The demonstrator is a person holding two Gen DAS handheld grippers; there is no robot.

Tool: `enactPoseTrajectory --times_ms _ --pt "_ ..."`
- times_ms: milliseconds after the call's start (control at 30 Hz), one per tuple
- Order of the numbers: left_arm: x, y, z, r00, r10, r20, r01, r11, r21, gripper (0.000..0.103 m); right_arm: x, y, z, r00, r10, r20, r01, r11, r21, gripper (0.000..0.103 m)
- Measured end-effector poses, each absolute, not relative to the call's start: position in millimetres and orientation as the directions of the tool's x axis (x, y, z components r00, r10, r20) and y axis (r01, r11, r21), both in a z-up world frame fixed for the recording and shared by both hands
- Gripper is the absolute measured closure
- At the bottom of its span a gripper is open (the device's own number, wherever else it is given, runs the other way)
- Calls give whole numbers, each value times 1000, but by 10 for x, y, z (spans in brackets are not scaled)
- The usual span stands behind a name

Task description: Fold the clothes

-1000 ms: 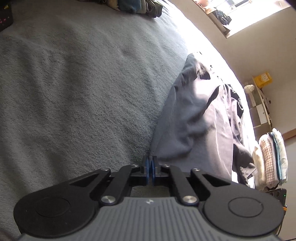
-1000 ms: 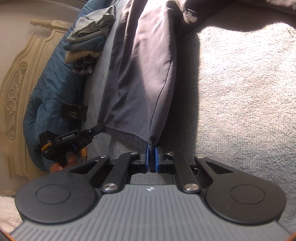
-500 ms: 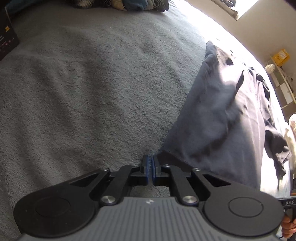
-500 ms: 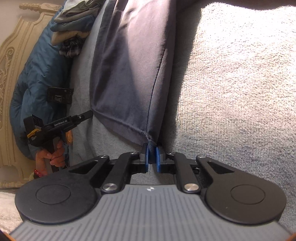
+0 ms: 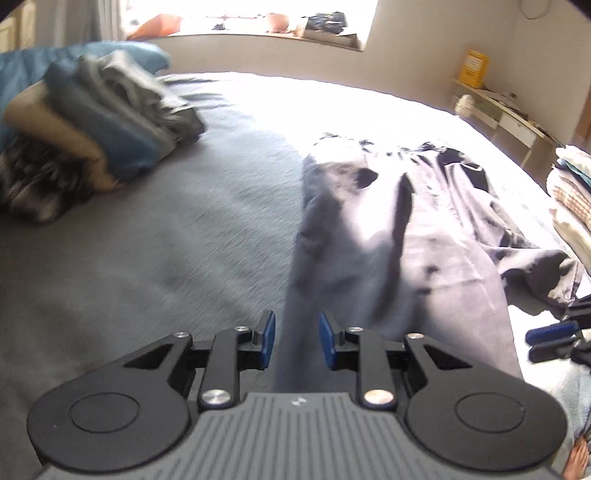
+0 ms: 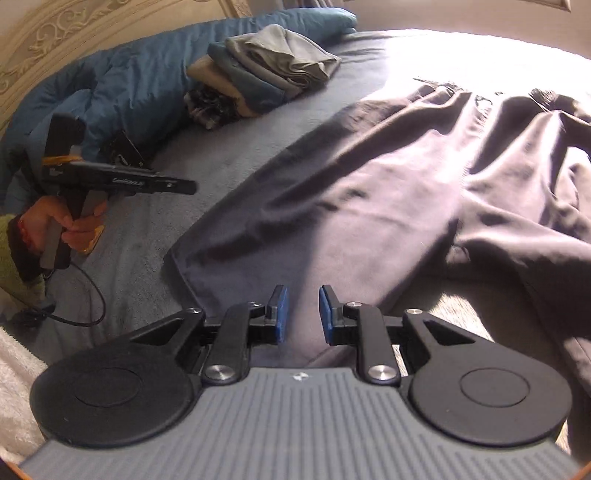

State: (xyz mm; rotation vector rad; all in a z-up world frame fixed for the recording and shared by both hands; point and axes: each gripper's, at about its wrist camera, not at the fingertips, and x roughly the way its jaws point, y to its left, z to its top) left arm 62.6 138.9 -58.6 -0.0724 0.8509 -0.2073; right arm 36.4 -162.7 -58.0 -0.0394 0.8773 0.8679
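Observation:
Dark grey trousers (image 5: 399,236) lie spread on the grey bed blanket (image 5: 147,258); the right wrist view shows one leg (image 6: 332,206) laid flat. My left gripper (image 5: 296,339) has its jaws opening; a strip of the hem edge runs between the blue pads (image 5: 266,338), which do not press on it. My right gripper (image 6: 303,312) is opening too, and the leg's end lies under its parted pads (image 6: 327,312), untouched. The left gripper (image 6: 190,187) shows at the left of the right wrist view, held in a hand. The right gripper (image 5: 533,343) sits at the left wrist view's right edge.
A stack of folded clothes (image 6: 266,74) rests against a blue duvet (image 6: 92,92) by the carved headboard (image 6: 74,26). Another pile of folded laundry (image 5: 569,192) stands at the bed's right side near a shelf (image 5: 498,107). A cable (image 6: 81,295) trails from the left gripper.
Both grippers were shut on the trouser hem corners; now both have let go and opened. Both have rolled upright and lifted, and the leg lies flat on the blanket.

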Motion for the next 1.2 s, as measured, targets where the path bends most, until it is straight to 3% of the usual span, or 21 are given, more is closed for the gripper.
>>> enactPoseTrajectory --times_ms 133,267,333,433,533,667,800,933,1033,1100,1167,1200 --pt "1190 923 -711 655 -270 -706 237 960 -147 80 414 -1341 -834 330 609 -721 -722 655 223 86" --pt "1762 608 -904 662 -251 -706 270 959 -88 83 412 -1405 -966 316 601 -734 -720 656 227 87" --pt "1990 549 -1040 672 -191 -716 247 969 -27 83 434 -1473 -986 308 617 -724 -711 655 256 87" --pt "2218 679 -1219 721 -50 -692 142 987 76 92 472 -1581 -1033 296 643 -707 -694 653 303 88" --pt "2275 966 -1216 742 15 -670 11 999 34 89 505 -1718 -1080 283 670 -687 -676 647 353 89" --pt "2336 1227 -1073 745 -6 -667 -47 997 -61 87 533 -1811 -1127 261 696 -669 -671 629 392 90" --pt "2451 1139 -859 759 -128 -639 27 986 -165 84 579 -1777 -1177 241 716 -655 -671 610 421 90" --pt "2687 676 -890 724 -198 -661 149 980 -131 83 632 -1715 -1210 224 738 -637 -653 599 463 90" --pt "2843 402 -1075 731 -98 -675 144 989 12 81 651 -1718 -1228 218 753 -621 -635 592 495 90" --pt "2982 428 -1243 730 16 -683 57 995 84 82 636 -1740 -1235 220 758 -614 -631 591 503 90" --pt "3058 590 -1253 730 74 -679 -44 997 61 81 615 -1757 -1236 223 761 -609 -629 590 506 90" --pt "3084 672 -1237 729 99 -677 -93 995 45 75 602 -1760 -1234 225 761 -608 -630 590 505 90"
